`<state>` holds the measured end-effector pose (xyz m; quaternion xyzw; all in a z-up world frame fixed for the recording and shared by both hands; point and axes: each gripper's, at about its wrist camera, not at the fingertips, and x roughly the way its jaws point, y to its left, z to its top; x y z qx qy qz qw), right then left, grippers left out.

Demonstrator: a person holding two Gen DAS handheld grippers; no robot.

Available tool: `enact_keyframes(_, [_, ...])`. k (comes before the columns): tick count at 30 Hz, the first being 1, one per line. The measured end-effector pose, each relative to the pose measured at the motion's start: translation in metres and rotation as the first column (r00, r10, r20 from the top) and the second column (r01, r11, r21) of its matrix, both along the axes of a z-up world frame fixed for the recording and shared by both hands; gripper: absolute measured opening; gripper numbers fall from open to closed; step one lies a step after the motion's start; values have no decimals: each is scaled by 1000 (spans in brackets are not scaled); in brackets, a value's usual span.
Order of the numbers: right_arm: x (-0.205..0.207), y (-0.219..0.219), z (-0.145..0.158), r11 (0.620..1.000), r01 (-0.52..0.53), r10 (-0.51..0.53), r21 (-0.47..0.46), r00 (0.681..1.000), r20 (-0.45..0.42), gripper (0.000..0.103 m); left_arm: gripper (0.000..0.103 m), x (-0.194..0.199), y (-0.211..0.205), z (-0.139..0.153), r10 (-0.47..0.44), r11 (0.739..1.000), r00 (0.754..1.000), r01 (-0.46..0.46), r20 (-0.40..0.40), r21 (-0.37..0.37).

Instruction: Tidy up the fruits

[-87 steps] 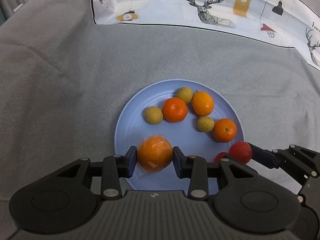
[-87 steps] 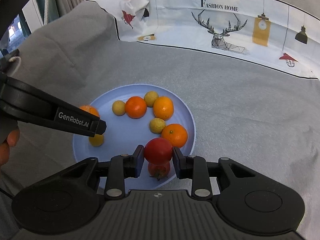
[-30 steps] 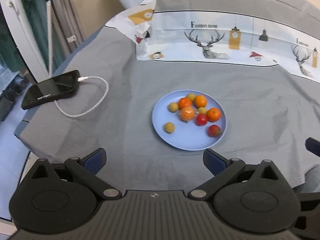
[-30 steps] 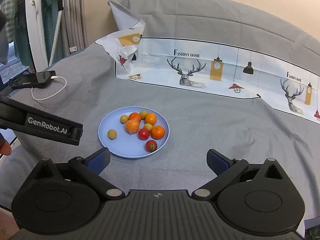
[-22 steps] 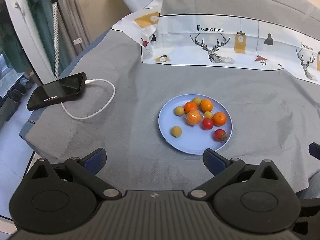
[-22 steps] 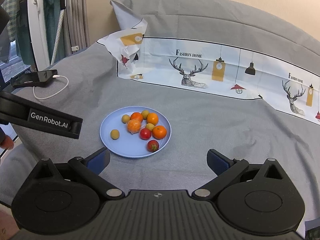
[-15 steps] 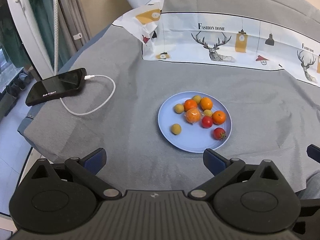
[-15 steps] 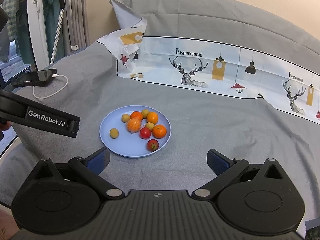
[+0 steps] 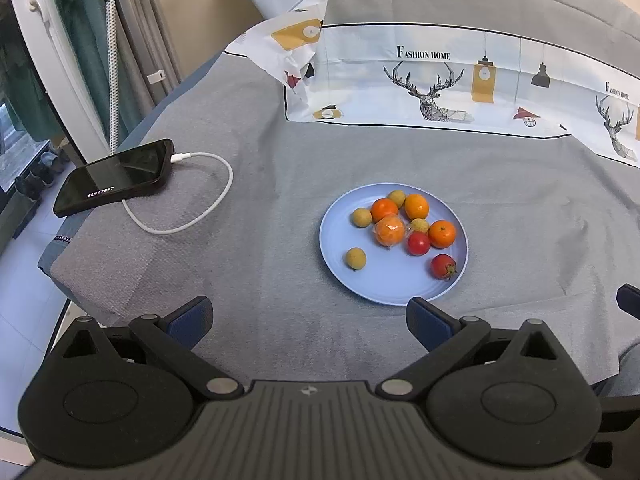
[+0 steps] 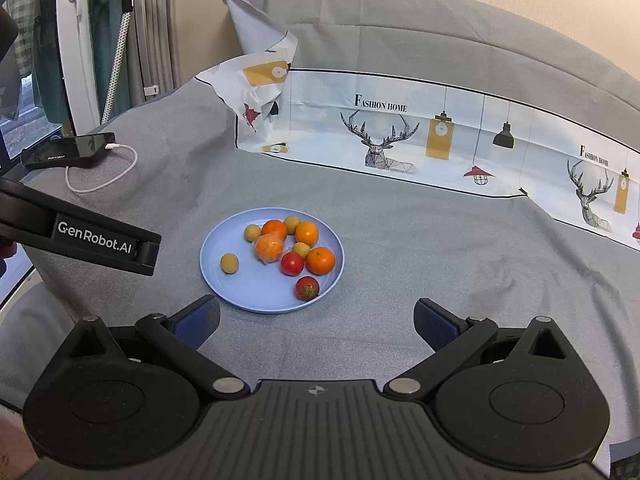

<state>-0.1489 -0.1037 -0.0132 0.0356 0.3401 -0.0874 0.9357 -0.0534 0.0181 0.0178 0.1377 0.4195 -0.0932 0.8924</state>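
Note:
A pale blue plate [image 9: 384, 288] [image 10: 256, 296] lies on the grey cloth with several fruits on it. A plastic-wrapped orange [image 9: 389, 231] [image 10: 269, 247] sits among plain oranges [image 9: 442, 234] [image 10: 320, 260], small yellow-green fruits [image 9: 355, 258] [image 10: 229, 263] and two red tomatoes [image 9: 443, 266] [image 10: 307, 288]. My left gripper [image 9: 310, 316] hangs wide open and empty, well short of the plate. My right gripper [image 10: 316, 320] is likewise wide open and empty, back from the plate's near rim. The left gripper's arm [image 10: 92, 236] crosses the left of the right wrist view.
A black phone [image 9: 114, 176] [image 10: 68, 148] with a white charging cable [image 9: 192, 200] lies at the left near the cloth's edge. A printed sheet with deer and lamps [image 9: 440, 88] [image 10: 400, 136] stands along the back. A window frame and curtains are at far left.
Both grippers have let go of their fruit, the wrapped orange and a tomato, opened wide and drawn far back from the plate. In the last half second they barely moved.

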Motion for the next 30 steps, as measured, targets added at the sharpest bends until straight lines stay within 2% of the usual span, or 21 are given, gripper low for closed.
enact_keyframes(30, [2, -3, -2, 1000, 1, -1, -2, 1000, 2, 102, 103, 3, 0, -4, 2, 1000, 1000, -1, -13, 18])
